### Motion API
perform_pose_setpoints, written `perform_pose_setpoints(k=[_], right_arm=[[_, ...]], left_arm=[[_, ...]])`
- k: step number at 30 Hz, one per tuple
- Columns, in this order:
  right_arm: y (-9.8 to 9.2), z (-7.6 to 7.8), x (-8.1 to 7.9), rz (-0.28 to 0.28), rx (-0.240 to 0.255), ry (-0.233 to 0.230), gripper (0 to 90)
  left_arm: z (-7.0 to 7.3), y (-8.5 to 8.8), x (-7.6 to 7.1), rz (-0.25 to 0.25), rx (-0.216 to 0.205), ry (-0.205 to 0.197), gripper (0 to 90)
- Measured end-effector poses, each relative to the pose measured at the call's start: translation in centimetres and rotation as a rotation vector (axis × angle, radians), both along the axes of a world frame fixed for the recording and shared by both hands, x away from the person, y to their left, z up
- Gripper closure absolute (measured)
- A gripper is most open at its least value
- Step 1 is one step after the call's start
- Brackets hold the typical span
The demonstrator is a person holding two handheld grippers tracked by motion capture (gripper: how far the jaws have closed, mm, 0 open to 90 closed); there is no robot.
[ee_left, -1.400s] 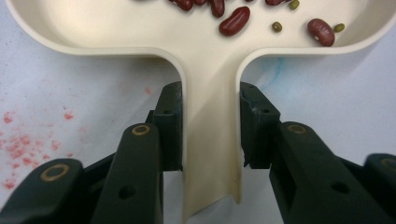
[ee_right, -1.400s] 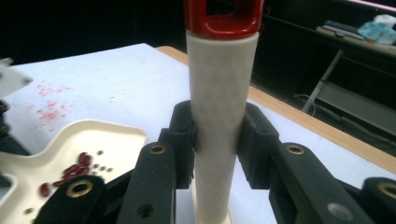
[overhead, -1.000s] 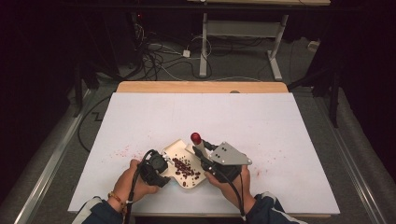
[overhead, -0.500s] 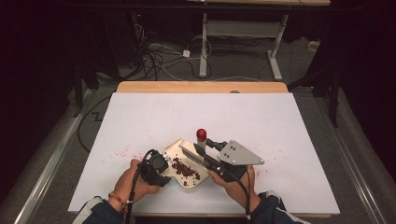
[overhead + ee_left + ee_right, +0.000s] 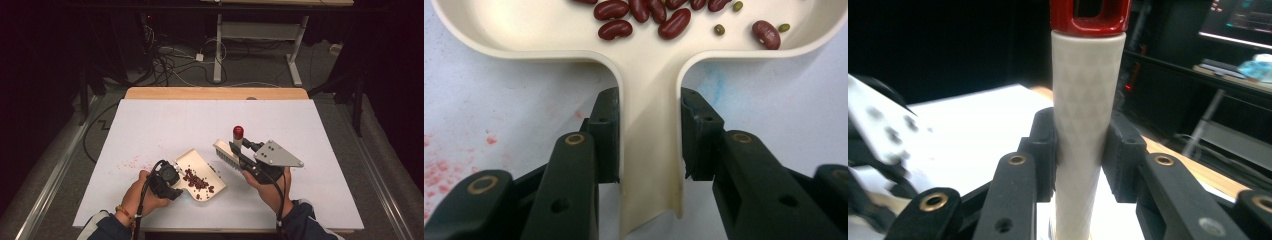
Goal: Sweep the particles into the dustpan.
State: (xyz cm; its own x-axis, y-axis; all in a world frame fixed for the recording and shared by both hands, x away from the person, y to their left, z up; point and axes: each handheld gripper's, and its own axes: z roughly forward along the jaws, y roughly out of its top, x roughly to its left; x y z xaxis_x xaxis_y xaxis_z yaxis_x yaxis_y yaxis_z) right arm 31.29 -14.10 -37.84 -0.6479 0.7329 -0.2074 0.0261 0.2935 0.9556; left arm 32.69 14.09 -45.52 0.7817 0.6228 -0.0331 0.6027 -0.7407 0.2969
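The right claw [image 5: 239, 156] is lifting the brush [image 5: 228, 151] away from the dustpan [image 5: 199, 172]: a second ago its bristle head was sitting at the pan's open edge, over the beans, and now it is hanging off to the pan's right, raised clear of the white surface [image 5: 150, 125], with the red-capped handle end pointing up and away from the person. That is reading as the close of a sweeping stroke, with the dark red beans [image 5: 198, 182] already gathered inside the pan, though faint reddish specks [image 5: 131, 162] are remaining on the surface to the pan's left. In the right gripper view the right claw's pads are pinching the pale textured handle [image 5: 1087, 125] from both sides. The right hand is tilting so that the grey plate on its claw is facing up. The left claw [image 5: 172, 187] has been staying put, clamping the dustpan's narrow handle [image 5: 649, 150] between its pads, with the pan lying flat on the surface in front of the person and the left hand resting low beside it.
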Motion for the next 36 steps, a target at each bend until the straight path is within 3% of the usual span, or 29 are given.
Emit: perform_pose_setpoints(k=[4, 11, 17, 22, 25, 28, 31, 34, 36], right_arm=[[0.7, -1.3, 0.5, -0.009, -0.041, 0.020, 70.1], [3.2, -1.9, -1.1, 0.124, 0.006, 0.096, 69.3], [3.9, -1.3, -2.1, 0.210, 0.029, 0.072, 70.1], [2.8, 0.0, -2.3, 0.175, 0.041, 0.018, 70.1], [1.7, 0.9, -2.0, 0.142, 0.055, 0.017, 70.1], [0.9, 1.3, -1.8, 0.090, 0.016, -0.001, 70.1], [0.5, 0.7, -1.4, 0.033, -0.045, -0.005, 70.1], [0.9, -0.5, -1.1, 0.018, -0.107, 0.016, 70.1], [1.2, -0.9, -1.0, 0.026, -0.110, 0.023, 70.1]], left_arm=[[0.0, 0.0, -0.1, -0.002, 0.006, -0.003, 64.0], [0.0, 0.0, -0.1, -0.006, 0.011, -0.008, 64.0], [0.0, 0.1, -0.1, -0.002, 0.005, -0.003, 63.9], [0.0, 0.2, -0.1, 0.003, -0.005, 0.001, 63.9], [0.0, 0.3, -0.1, 0.006, -0.004, 0.003, 63.9], [0.0, 0.4, 0.0, 0.008, -0.003, 0.007, 63.9], [0.2, 0.5, -0.1, 0.009, 0.012, 0.000, 64.0], [0.4, 0.4, -0.1, 0.011, 0.024, -0.002, 64.0], [0.5, 0.5, -0.2, 0.010, 0.032, -0.003, 64.0]])
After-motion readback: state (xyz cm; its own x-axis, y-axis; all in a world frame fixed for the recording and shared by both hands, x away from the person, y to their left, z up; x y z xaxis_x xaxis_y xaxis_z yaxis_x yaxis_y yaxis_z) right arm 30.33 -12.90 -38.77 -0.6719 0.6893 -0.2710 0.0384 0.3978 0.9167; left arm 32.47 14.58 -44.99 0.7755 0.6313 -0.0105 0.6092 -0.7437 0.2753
